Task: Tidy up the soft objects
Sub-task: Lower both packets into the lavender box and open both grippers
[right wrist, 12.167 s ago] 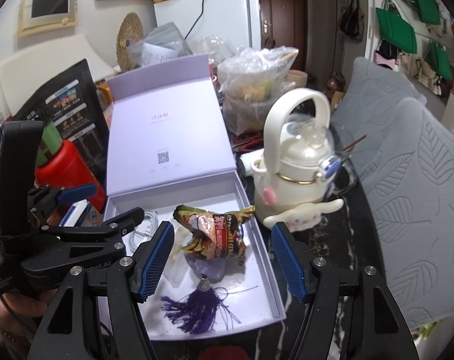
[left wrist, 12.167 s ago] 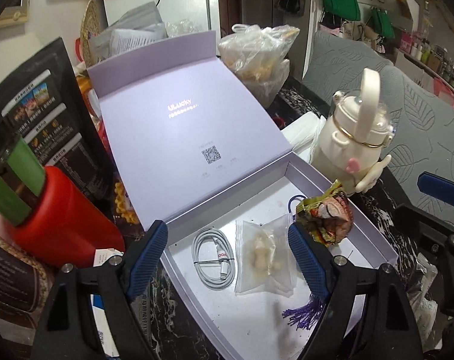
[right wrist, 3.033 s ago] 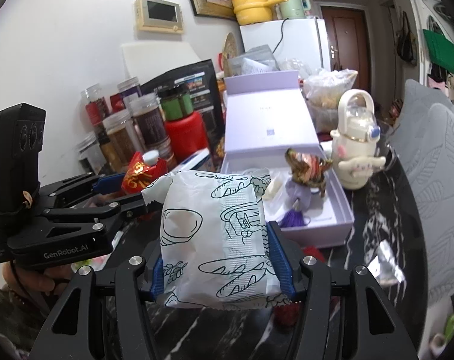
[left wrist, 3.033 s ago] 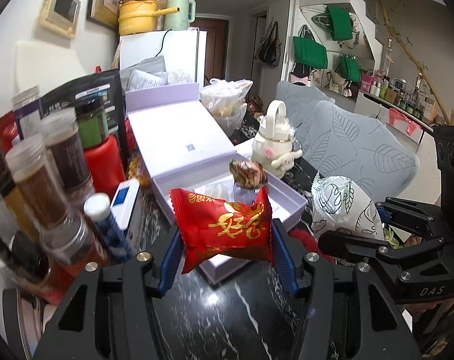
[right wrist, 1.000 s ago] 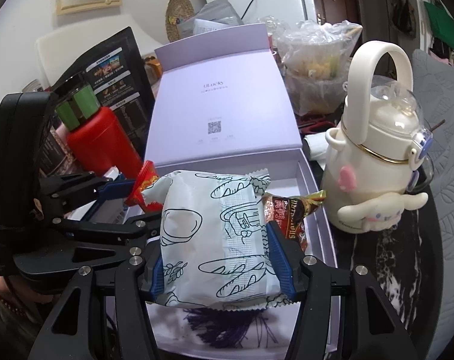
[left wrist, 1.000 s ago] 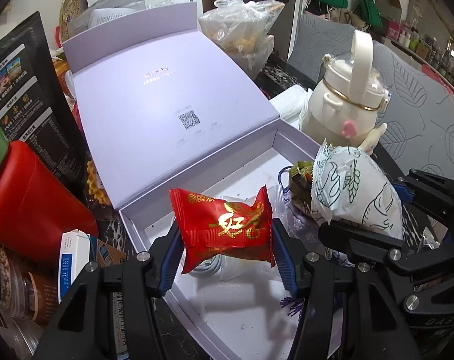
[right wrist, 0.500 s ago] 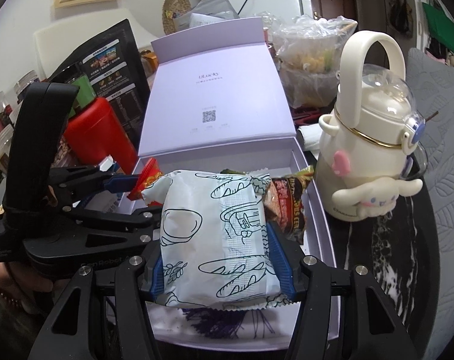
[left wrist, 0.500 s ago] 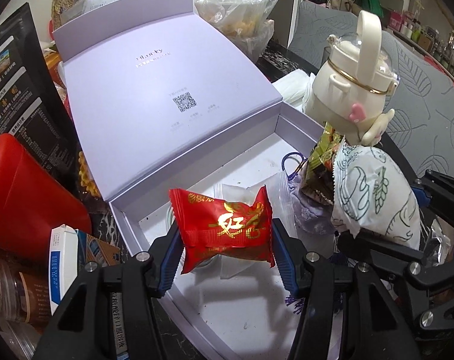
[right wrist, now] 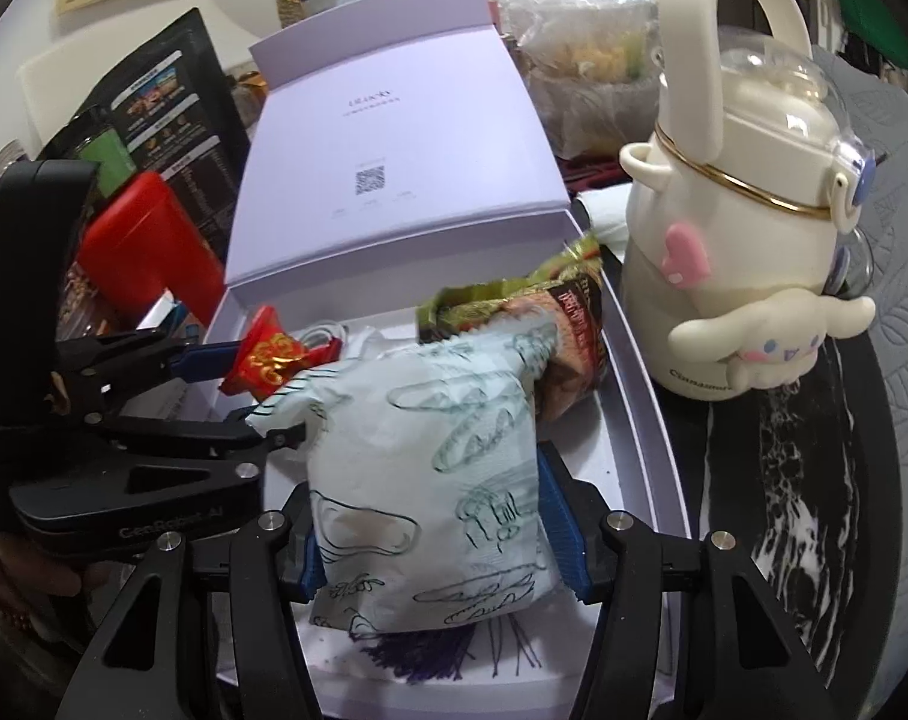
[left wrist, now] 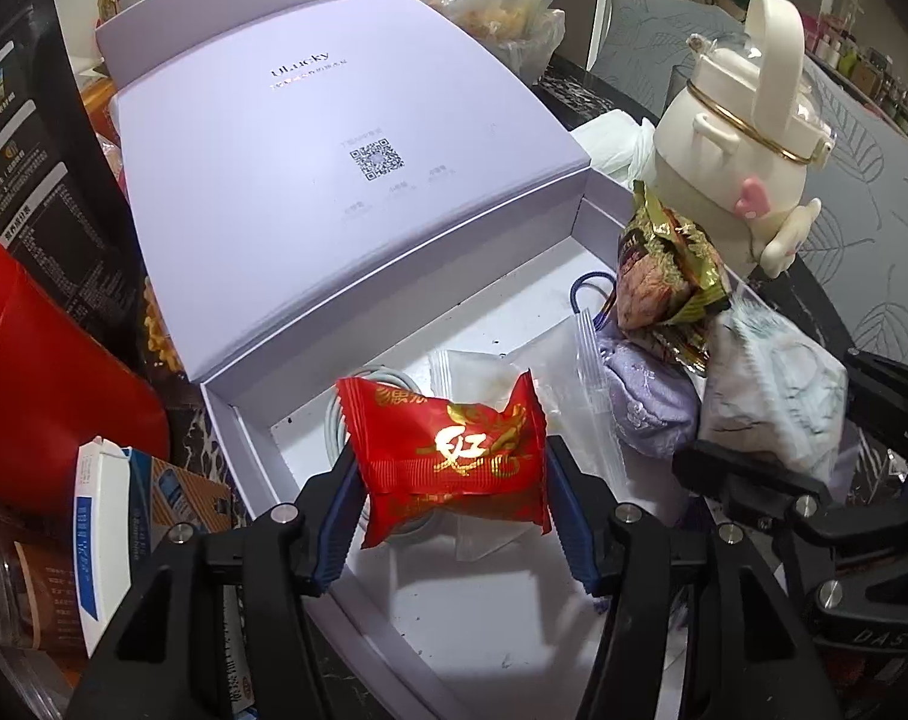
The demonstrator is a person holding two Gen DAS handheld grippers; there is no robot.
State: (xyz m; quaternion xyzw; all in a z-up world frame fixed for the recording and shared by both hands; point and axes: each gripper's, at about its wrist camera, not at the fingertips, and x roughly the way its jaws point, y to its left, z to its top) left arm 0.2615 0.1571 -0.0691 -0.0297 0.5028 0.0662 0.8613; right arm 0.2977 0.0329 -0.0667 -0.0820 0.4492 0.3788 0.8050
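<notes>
While each claw grips one packet, left claw red packet, right claw white packet, both hang over one lilac box.

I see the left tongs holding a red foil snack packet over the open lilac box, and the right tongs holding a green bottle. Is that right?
Not quite. The right tongs hold a white printed snack bag, not a green bottle; the right wrist view shows it. The left tongs do hold the red foil snack packet over the open lilac box.

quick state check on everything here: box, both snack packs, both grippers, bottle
lavender box: lid open, tray holds items
red snack pack: held over the tray
left gripper: shut on red snack pack
white bread pack: held over the tray
right gripper: shut on white bread pack
cream bottle: upright, beside box
</notes>
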